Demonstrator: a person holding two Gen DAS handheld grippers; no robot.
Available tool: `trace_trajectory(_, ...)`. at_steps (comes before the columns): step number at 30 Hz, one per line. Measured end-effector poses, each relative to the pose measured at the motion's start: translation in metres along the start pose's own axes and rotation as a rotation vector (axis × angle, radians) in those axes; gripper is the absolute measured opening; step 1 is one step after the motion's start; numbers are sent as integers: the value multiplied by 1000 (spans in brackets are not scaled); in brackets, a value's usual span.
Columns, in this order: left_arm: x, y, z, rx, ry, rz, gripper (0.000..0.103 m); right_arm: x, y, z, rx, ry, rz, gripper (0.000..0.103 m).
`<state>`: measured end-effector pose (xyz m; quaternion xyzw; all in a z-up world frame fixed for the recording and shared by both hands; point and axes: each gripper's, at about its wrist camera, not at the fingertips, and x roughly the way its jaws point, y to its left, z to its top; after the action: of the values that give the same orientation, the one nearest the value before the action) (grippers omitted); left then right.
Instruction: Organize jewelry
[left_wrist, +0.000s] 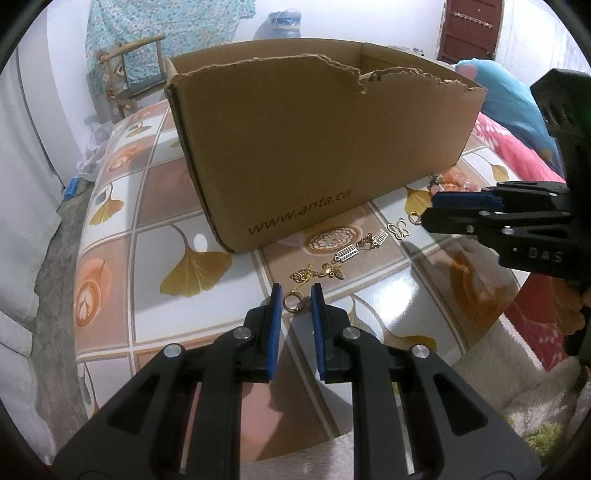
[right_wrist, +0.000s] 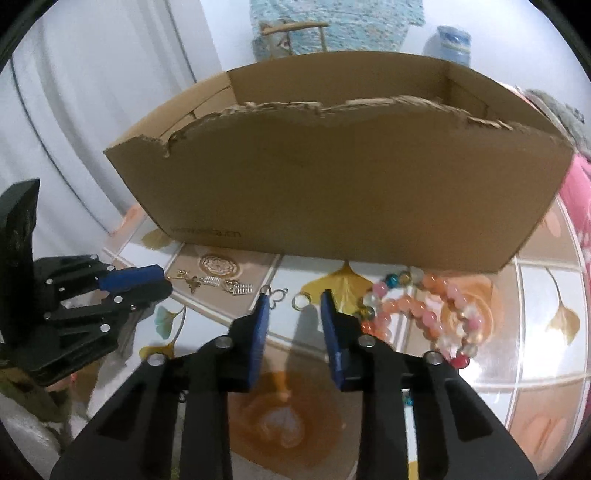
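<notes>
Gold ring charm (left_wrist: 293, 301) flat on the tiled tabletop (left_wrist: 155, 206), round, so no real long axis; small side loop toward the right blue pad. Sits between the left gripper (left_wrist: 296, 295) fingertips, narrow gap, pads near it but contact not clear: cannot tell if clenched on it. Second gold ring (right_wrist: 301, 301) flat on the table just ahead of the right gripper (right_wrist: 294, 301) tips, slightly beyond the blue pads (right_wrist: 262, 314), jaws parted with visible air on both sides, nothing grasped. Butterfly outline charm (right_wrist: 277, 295) just left of that ring, wings spread sideways. Row of small charms (left_wrist: 340, 258) running diagonally from near the left gripper up toward the box's right end: bee-shaped piece (left_wrist: 332, 271), two comb-like rectangular pieces (left_wrist: 347, 254), long axes roughly along that diagonal. Beaded bracelets (right_wrist: 424, 314), pink, orange and clear, heaped in loops right of the right gripper, close to the box front. Cardboard box (left_wrist: 314, 147) upright, open top, torn front rim, long side facing both cameras; visible interior walls bare, floor of the box hidden.
</notes>
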<state>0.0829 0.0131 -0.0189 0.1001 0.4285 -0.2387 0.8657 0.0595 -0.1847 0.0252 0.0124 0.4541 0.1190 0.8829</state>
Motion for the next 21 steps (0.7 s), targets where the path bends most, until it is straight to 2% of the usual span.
trace_trajectory(5, 0, 2, -1, -9, -6, -11, 15, 16, 7, 5, -32, 13, -41, 21)
trace_trajectory(16, -1, 3, -2, -7, -10, -13, 15, 29, 22, 8, -78, 35, -53, 21)
trace_trajectory(19, -1, 2, -2, 0, -11, -9, 15, 32, 26, 10, -90, 39, -47, 11)
trace_trajectory(21, -1, 1, -2, 3, -12, -6, 15, 33, 25, 11, -84, 39, -44, 11)
